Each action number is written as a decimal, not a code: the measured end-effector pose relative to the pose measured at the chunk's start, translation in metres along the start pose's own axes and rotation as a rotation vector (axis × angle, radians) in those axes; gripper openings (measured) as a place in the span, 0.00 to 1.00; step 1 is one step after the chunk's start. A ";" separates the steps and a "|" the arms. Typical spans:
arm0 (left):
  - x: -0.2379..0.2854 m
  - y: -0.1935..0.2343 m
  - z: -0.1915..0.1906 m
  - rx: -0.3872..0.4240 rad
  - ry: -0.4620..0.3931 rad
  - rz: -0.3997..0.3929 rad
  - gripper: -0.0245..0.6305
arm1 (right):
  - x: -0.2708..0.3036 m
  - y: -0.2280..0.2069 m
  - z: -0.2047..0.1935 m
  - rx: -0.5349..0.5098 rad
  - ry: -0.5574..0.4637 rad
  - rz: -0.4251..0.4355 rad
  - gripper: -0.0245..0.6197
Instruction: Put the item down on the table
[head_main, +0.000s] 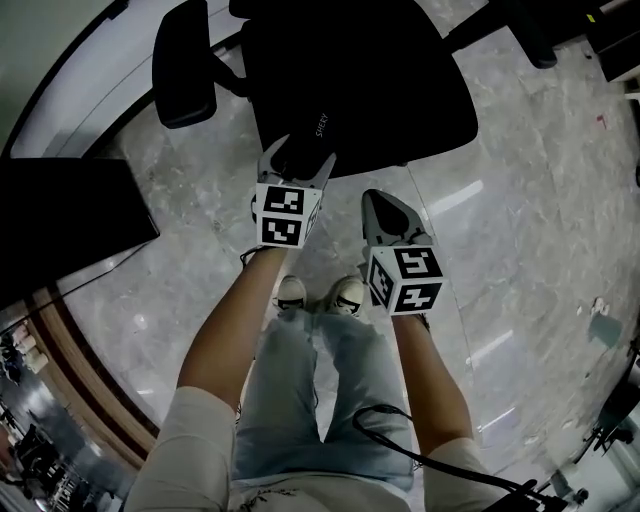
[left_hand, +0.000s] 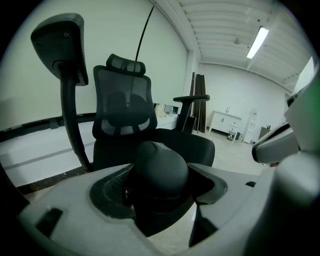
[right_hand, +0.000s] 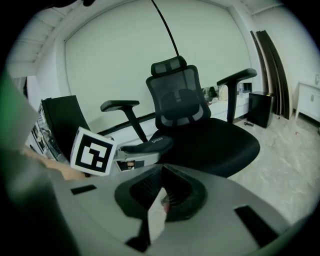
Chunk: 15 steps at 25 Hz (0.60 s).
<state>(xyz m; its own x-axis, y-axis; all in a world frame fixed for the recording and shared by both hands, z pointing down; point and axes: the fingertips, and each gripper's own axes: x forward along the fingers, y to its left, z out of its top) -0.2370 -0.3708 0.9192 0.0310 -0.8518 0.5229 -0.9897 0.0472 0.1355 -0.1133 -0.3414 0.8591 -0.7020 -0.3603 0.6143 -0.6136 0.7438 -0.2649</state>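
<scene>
Right now the biggest thing is the shiny stone floor (head_main: 540, 200). The person stands on it and looks down at their own shoes (head_main: 291, 292). Next in size is the black office chair (head_main: 380, 70). It is right in front of the person, with its seat under the two tools. Up and to the left runs what I take to be the desk (head_main: 70, 95), a long white top with a dark edge, but I cannot be sure. It is well apart from the tools, past the chair.

The left hand-held gripper (head_main: 298, 165) is clamped on the item (head_main: 320, 128). The item is a long black thing with round ends and light letters on it, maybe a case. In the left gripper view the item (left_hand: 160, 167) fills the space between the two jaws, and the dark pads press its sides. It is held by one end, so the rest pokes out in front, over the chair seat. That grip looks good for carrying, since the item should not roll out. So the item is up in the air, not on the desk yet.

The right hand-held gripper (head_main: 383, 205) is pinched together with nothing in it. It hangs just beside the left one, I think only to keep out of the way.

To finish, the person will likely need to step around the chair to the desk. Then they can lower the item until it lies flat and let the jaws open.
</scene>
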 end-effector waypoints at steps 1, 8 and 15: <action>0.006 0.002 -0.006 -0.008 0.008 0.003 0.53 | 0.002 -0.002 -0.003 -0.005 -0.001 0.002 0.04; 0.030 0.010 -0.023 0.003 0.088 0.038 0.53 | 0.011 -0.005 -0.006 -0.013 -0.004 0.020 0.04; 0.035 0.005 -0.034 0.035 0.149 0.060 0.55 | 0.016 0.000 0.000 -0.013 -0.007 0.047 0.04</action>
<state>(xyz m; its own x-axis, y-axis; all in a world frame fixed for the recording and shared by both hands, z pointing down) -0.2365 -0.3832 0.9669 -0.0109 -0.7613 0.6483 -0.9946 0.0752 0.0717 -0.1246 -0.3477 0.8688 -0.7326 -0.3287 0.5960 -0.5752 0.7671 -0.2840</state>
